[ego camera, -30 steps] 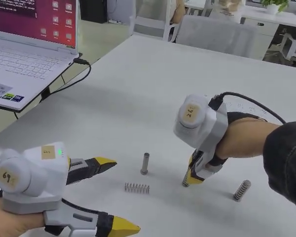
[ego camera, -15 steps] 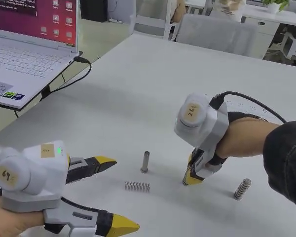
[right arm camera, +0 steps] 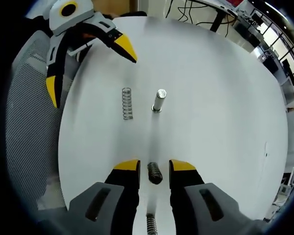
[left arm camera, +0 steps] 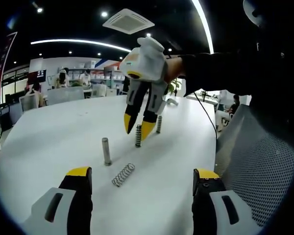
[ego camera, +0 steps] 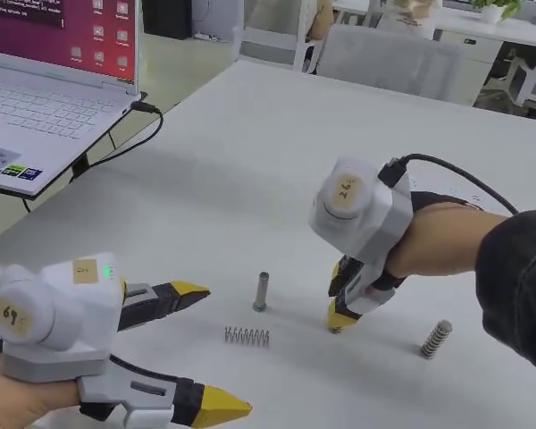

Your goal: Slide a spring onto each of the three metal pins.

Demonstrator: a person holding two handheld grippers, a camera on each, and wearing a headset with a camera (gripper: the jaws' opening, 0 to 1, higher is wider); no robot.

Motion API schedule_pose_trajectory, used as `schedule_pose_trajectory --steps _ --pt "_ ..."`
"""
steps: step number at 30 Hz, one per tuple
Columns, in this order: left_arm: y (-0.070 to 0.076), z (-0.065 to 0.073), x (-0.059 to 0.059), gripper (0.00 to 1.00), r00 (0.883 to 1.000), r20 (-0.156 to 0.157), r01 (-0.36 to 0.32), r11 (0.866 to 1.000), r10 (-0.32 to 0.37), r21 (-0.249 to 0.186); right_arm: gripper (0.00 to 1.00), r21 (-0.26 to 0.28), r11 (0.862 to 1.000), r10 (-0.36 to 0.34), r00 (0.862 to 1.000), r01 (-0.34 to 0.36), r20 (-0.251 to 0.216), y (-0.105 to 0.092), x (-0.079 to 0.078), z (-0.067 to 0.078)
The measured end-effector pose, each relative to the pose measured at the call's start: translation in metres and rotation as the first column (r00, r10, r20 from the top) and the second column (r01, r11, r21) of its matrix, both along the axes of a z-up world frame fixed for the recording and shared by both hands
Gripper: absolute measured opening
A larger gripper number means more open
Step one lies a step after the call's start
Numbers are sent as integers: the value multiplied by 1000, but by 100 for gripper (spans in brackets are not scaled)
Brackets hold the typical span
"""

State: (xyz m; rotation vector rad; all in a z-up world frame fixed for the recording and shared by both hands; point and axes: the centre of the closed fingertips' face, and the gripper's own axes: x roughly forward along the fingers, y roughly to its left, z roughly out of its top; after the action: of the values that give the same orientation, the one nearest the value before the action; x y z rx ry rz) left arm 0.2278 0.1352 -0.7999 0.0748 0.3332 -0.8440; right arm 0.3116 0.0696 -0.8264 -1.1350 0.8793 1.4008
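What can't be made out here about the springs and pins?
Head view: the right gripper hides the upright spring between its tips.
Right gripper view: that spring is seen end-on, so any pin inside is unclear.
Head view: the far spring is too small to show a pin inside.
Head view: the laptop screen is cut by the top edge, text too small.

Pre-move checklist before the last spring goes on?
1. Bare pin upright: ok.
2. Loose spring flat on the table, free of both grippers: ok.
3. Left gripper open, nothing held: ok.
4. Right gripper clear of the near sprung pin: not ok, its jaws straddle it.
5. Spring fully seated on that pin: cannot tell.
6. Far sprung pin done: ok.
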Motion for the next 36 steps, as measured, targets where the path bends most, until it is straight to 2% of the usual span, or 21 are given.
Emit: schedule_pose_trajectory --steps 16,27,36 --pt "1 3 -1 81 1000 7 -2 1000 2 0 19 47 998 49 999 -48 -16 26 -20 11" --pt "3 2 -2 81 1000 6 -3 1000 3 2 16 39 994 103 994 -102 -23 42 -38 2" --pt "6 1 -2 80 1000 3 -6 1000 6 5 13 29 992 126 991 -125 -34 51 -45 -10"
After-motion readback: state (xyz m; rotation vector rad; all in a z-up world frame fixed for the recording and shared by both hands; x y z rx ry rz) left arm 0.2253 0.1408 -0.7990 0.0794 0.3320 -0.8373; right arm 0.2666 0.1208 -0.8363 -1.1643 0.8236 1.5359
